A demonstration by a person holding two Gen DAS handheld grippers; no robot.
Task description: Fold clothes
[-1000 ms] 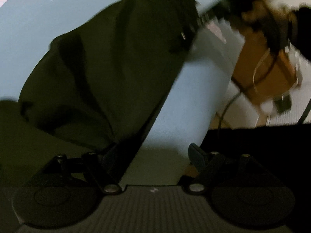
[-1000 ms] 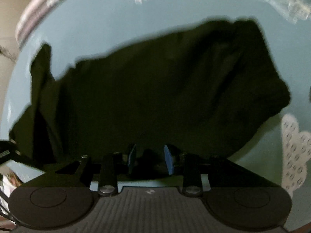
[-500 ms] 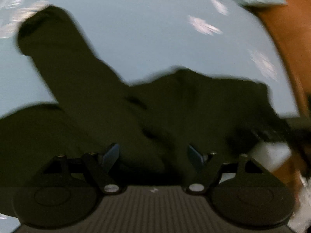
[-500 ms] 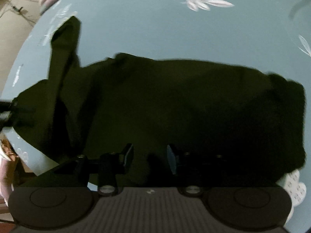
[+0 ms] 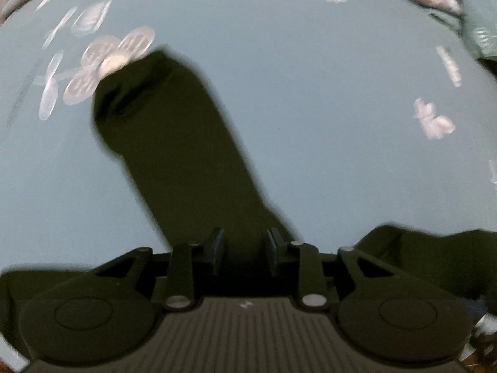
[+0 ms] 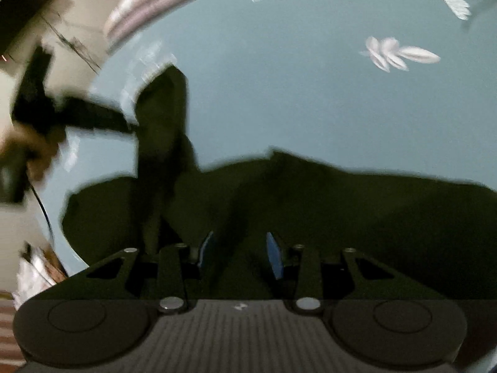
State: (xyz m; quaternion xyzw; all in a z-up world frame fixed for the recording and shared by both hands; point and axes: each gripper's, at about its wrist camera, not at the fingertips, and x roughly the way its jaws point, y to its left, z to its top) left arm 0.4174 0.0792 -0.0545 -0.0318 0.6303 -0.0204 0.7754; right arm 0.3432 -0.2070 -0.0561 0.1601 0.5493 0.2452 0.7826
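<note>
Left gripper (image 5: 243, 250): jaws closing, dark sleeve (image 5: 174, 143) between them; pad contact probably not yet made, view blurred.
Right gripper (image 6: 240, 255): jaws narrow, over dark cloth; grip cannot be told.
Dark garment (image 6: 310, 205): spread on pale blue leaf-print sheet (image 6: 295, 93), sleeve stretched outward.

pale blue bedsheet (image 5: 310, 99) with white leaf and flower prints

the sheet fills both views, its white leaf print (image 6: 400, 52) and flower print (image 5: 102, 62) scattered far from the camera. a pink striped edge (image 6: 161, 6) runs along the far left, with a beige floor (image 6: 18, 93) beyond it. light is dim and soft.
</note>
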